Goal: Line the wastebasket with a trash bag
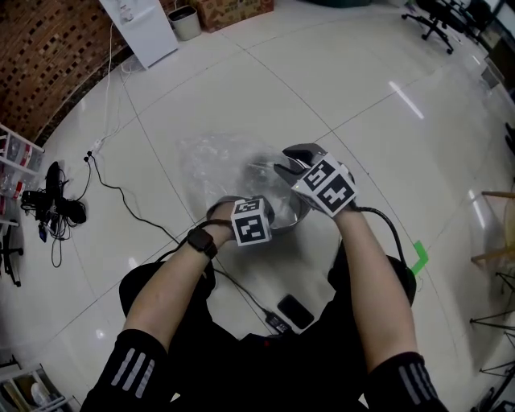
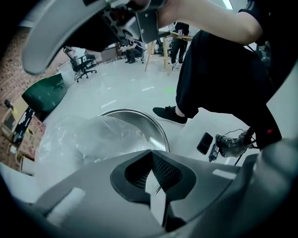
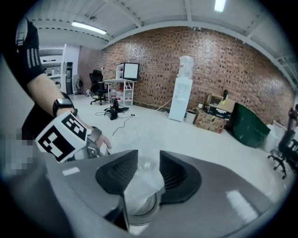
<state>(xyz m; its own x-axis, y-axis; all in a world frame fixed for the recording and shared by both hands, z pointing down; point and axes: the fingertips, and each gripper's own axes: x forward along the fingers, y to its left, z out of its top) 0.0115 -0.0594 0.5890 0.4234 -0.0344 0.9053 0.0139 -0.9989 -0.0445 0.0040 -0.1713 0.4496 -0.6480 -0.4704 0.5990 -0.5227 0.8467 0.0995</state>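
Note:
A round metal wastebasket (image 1: 291, 216) stands on the floor between the person's knees. A clear trash bag (image 1: 216, 165) lies crumpled over its far left side. My left gripper (image 1: 241, 211) is at the near rim and points steeply down. In the left gripper view, the left gripper (image 2: 151, 153) is shut just above the wastebasket (image 2: 149, 122), and a thin pale sliver that looks like film from the trash bag (image 2: 79, 139) sits between its pads. My right gripper (image 1: 296, 163) hangs over the far rim. In the right gripper view it (image 3: 148, 160) stands open, with bunched trash bag (image 3: 142, 186) film loose between its jaws.
A black phone (image 1: 295, 311) and a cable box lie on the floor by the person's feet. A black cable (image 1: 121, 193) runs off to the left. A white dispenser (image 1: 141, 28) and a small bin (image 1: 185, 22) stand far back. Green tape (image 1: 418, 257) marks the floor at the right.

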